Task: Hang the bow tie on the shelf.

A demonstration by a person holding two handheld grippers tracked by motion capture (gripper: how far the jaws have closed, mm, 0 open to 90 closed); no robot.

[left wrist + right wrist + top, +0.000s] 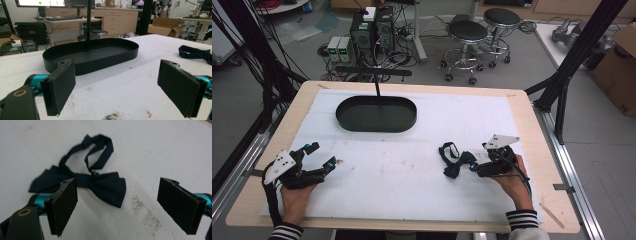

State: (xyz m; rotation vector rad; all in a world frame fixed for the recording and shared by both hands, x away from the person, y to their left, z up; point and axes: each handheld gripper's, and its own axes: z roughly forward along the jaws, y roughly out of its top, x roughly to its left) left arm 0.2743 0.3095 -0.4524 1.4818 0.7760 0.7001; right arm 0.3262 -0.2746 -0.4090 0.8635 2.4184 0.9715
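Note:
A dark navy bow tie (95,182) with its looped strap lies flat on the white mat, just beyond my right gripper (117,206), whose jaws stand wide open and empty. From above, the bow tie (454,161) sits at the right of the mat, directly left of the right gripper (473,167). A black oval tray (376,114) with an upright black post rests at the back left. My left gripper (323,156) is at the front left, open, holding nothing, and faces the tray (100,56) across bare mat.
The white mat (412,165) covers most of the wooden table (532,130). Small dirt specks (147,215) mark the mat by the right gripper. Stools, computers and cables stand on the floor beyond the far edge. Black frame posts rise at both sides.

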